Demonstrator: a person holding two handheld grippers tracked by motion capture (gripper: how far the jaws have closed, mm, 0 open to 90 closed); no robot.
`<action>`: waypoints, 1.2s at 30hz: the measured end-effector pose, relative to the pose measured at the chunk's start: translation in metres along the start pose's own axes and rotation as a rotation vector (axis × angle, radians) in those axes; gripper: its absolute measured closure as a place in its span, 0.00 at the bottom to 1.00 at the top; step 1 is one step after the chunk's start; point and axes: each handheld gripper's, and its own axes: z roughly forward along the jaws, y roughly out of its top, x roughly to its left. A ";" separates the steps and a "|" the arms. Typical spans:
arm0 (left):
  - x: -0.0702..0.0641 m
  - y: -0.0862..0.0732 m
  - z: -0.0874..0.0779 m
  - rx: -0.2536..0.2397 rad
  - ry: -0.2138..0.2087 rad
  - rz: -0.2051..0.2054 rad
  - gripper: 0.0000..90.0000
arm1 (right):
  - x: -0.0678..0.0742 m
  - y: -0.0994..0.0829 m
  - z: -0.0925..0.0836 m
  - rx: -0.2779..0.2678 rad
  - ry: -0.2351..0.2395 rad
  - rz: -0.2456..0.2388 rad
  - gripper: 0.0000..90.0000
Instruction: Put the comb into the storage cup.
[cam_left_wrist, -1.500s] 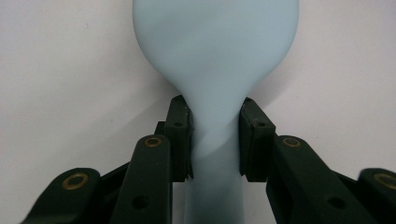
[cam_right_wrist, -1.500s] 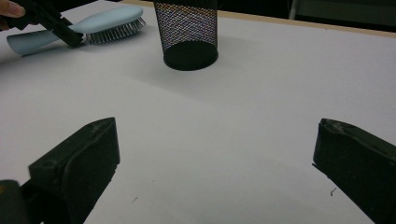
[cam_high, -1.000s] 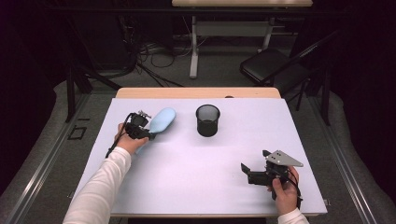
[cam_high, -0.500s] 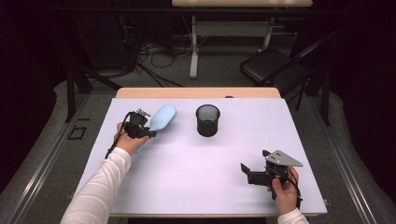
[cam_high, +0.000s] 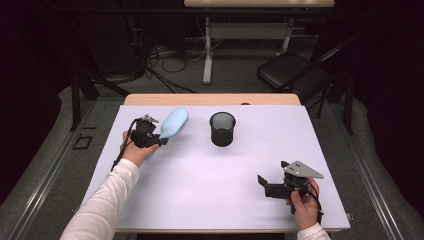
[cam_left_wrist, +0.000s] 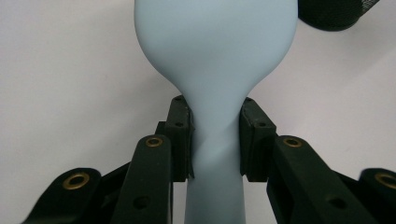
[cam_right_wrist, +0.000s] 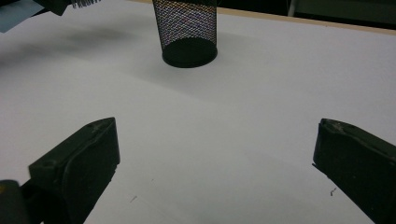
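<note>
Our left gripper (cam_left_wrist: 215, 140) clamps the pale blue hairbrush (cam_high: 173, 123) at the narrow neck where handle meets head, holding it lifted at the left of the white table (cam_high: 200, 200), near the black mesh cup (cam_high: 222, 128). We judge the brush light, rigid and smooth enough to twist in the pads, so the neck is the sound hold. The cup stands upright and, as far as the high view lets us see, empty. Our right gripper (cam_right_wrist: 215, 154) rests at the near right, jaws wide apart on nothing.
</note>
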 end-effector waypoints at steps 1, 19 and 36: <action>-0.001 0.000 -0.001 -0.008 -0.009 -0.003 0.77 | 0.000 0.000 0.000 -0.004 0.000 0.002 0.00; -0.021 0.002 -0.017 -0.067 -0.033 0.018 0.77 | 0.000 0.000 0.000 0.003 0.000 0.002 0.00; -0.043 0.002 -0.028 -0.134 -0.054 0.022 0.77 | 0.000 0.000 0.001 0.006 0.001 0.001 0.00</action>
